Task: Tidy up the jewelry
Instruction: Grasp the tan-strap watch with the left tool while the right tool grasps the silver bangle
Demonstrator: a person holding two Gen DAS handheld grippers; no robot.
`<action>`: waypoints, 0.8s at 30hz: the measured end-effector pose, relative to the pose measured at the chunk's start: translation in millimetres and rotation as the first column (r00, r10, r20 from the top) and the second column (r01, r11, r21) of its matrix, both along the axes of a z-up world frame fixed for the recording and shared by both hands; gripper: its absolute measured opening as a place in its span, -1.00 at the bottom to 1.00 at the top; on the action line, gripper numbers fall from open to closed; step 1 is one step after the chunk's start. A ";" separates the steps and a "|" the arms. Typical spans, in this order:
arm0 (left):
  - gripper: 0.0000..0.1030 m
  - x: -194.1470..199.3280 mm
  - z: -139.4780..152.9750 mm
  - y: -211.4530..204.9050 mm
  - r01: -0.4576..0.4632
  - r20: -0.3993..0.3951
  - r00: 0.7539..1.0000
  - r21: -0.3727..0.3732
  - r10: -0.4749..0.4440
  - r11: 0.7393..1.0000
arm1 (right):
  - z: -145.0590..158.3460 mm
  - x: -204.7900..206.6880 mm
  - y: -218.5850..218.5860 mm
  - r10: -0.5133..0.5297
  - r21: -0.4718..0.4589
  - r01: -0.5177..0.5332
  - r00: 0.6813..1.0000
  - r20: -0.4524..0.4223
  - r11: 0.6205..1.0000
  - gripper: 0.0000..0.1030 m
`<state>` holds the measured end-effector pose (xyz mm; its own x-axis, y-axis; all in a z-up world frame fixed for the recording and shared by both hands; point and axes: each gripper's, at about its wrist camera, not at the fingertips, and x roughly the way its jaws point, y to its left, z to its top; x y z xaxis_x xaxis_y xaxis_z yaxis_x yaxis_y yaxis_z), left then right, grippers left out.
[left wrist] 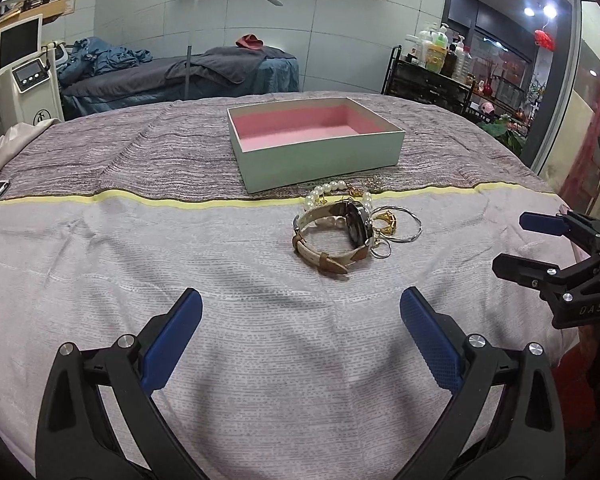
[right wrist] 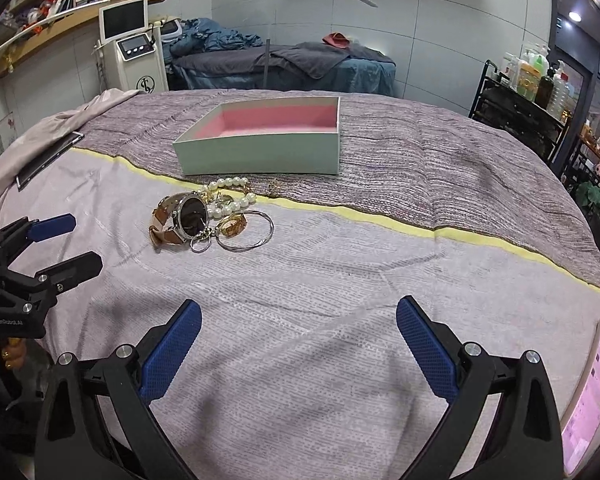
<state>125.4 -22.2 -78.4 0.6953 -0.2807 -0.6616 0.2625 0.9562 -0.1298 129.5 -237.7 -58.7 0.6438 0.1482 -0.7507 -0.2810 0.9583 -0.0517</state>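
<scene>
Both grippers, left [left wrist: 300,312] and right [right wrist: 298,314], gape wide above the cloth [left wrist: 260,340], holding nothing. Watch [left wrist: 336,232], pearls [left wrist: 324,192] and rings [left wrist: 396,226] heaped just before the box [left wrist: 320,160] (pink-lined).

Wide bed [left wrist: 100,280] covered in a woven spread [right wrist: 380,280]: pale lilac near half, darker mauve-grey far half, thin yellow stripe [right wrist: 420,230] between them. On the dark half, just past the stripe, an open box [left wrist: 320,160], mint outside, pink inside. Just beside its near wall, a cluster of jewelry straddling the stripe: wristwatch [left wrist: 340,232] with tan-and-cream strap, pearl bracelet [right wrist: 236,194] touching it, silver bangle [right wrist: 252,232], gold ring [right wrist: 232,226], small silver hoop [right wrist: 200,245]. At the left edge, a dark flat device [right wrist: 48,160], possibly a tablet. At the right edge, a lit phone [right wrist: 592,392].
</scene>
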 end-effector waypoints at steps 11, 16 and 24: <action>0.90 25.1 -0.6 -4.0 0.042 -0.023 0.999 0.008 -0.042 0.999 | -9.2 37.2 14.1 0.092 -0.076 -0.098 0.993 -0.073 0.992 0.54; 0.88 33.5 -2.8 1.6 0.040 -0.044 0.998 -0.024 -0.041 0.999 | -16.6 52.4 21.3 0.133 -0.054 -0.140 0.983 -0.123 0.989 0.43; 0.28 66.1 -6.2 12.8 0.040 -0.118 0.992 -0.057 -0.047 0.998 | -25.5 68.4 42.6 0.200 -0.074 -0.213 0.968 -0.155 0.974 0.36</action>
